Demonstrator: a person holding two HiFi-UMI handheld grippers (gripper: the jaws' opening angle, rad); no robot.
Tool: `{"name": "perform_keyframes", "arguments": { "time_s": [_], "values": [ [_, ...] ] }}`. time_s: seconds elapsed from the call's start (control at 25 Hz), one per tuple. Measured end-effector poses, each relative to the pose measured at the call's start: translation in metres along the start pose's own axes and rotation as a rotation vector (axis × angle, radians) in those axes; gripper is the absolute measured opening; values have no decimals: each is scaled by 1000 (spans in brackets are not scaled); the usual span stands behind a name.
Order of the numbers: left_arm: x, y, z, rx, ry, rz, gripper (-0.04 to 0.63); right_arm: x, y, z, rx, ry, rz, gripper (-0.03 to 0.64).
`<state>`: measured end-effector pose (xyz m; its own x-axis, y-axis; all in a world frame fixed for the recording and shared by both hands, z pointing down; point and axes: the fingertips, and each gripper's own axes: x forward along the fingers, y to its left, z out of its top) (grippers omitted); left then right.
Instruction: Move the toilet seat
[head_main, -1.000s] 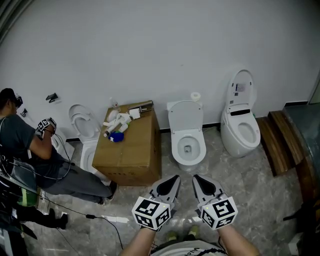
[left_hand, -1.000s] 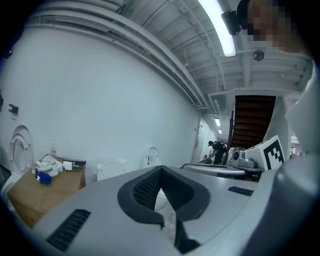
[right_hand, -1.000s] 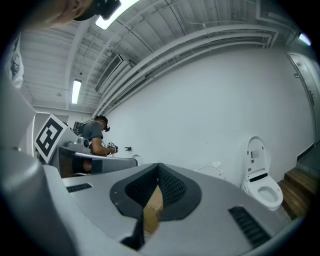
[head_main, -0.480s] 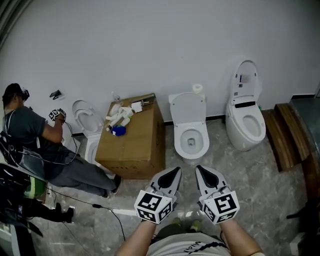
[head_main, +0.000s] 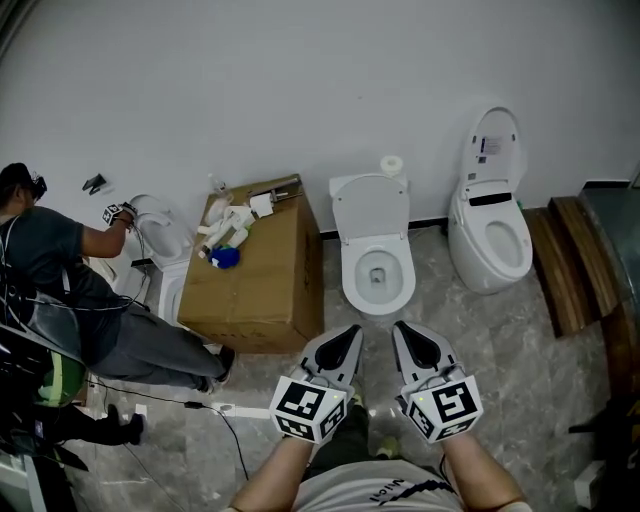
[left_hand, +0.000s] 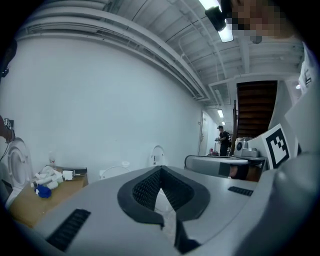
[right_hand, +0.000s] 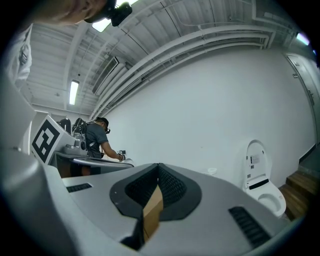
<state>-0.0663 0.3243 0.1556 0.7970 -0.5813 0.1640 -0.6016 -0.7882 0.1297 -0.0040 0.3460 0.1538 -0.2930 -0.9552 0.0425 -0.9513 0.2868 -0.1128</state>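
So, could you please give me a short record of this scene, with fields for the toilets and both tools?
middle toilet: lid raised, untouched
right toilet: lid raised
left tool: shut, empty, in the air short of the middle toilet
right tool: shut, empty, beside the left tool
cardboard box: left of the middle toilet, small items on top
person: crouched far left at a third toilet

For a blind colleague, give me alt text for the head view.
The left gripper and right gripper, both shut and empty, point at a toilet with its lid raised. A cardboard box stands left of it, another toilet right.
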Motion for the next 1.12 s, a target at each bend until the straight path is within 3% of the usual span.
{"name": "perform_keyframes", "arguments": {
  "time_s": [0.6, 0.8, 1.12],
  "values": [
    [128, 169, -28, -23, 74, -67, 9, 201, -67, -19, -14, 4, -106, 12],
    [167, 214, -59, -41, 96, -67, 9, 248, -84, -42, -27, 23, -122, 12],
    [228, 272, -132, -146, 156, -13, 9, 313, -122, -102, -41, 74, -102, 12]
  ]
}}
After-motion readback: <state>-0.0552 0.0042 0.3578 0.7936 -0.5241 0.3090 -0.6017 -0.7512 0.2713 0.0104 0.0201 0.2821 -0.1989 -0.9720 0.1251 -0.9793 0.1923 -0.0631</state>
